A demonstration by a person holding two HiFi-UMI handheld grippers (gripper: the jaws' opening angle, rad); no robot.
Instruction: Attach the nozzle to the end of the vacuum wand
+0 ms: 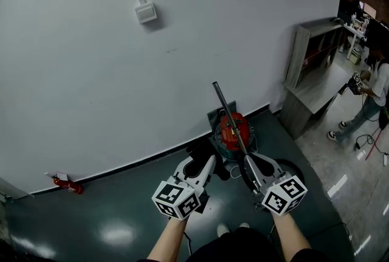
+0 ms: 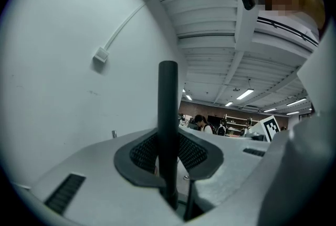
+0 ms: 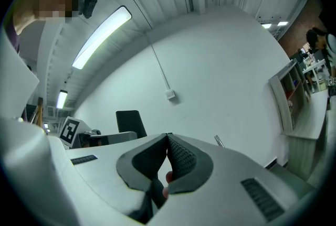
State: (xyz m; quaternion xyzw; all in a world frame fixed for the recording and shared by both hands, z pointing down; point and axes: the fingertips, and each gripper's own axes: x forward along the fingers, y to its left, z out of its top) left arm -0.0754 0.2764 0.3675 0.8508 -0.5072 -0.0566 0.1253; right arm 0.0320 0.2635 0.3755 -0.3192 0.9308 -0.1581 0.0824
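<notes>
While the left gripper [image 2: 169, 161] clamps its two pads on the black nozzle [image 2: 168, 109], which stands upright between them and rises well above the jaw tips, the right gripper [image 3: 168, 140] is clenched. Its pads meet at the tips, and a spot of red shows through the slit below them. From the right gripper view, the nozzle appears as a broad, flat black piece sticking up from the left gripper. Both grippers point toward a white wall [image 1: 182, 42], side by side, held out on bare forearms. Just ahead of them, a red vacuum cleaner [image 1: 234, 128] sits on the dark green floor [image 1: 115, 218] at the foot of the wall. The thin metal vacuum wand [image 1: 226, 110] slants up from the cleaner against the wall, its bare upper end apart from the nozzle. The right gripper's tips lie just beside the wand's lower part. A grey shelf unit [image 1: 307, 51] stands off to the right.
</notes>
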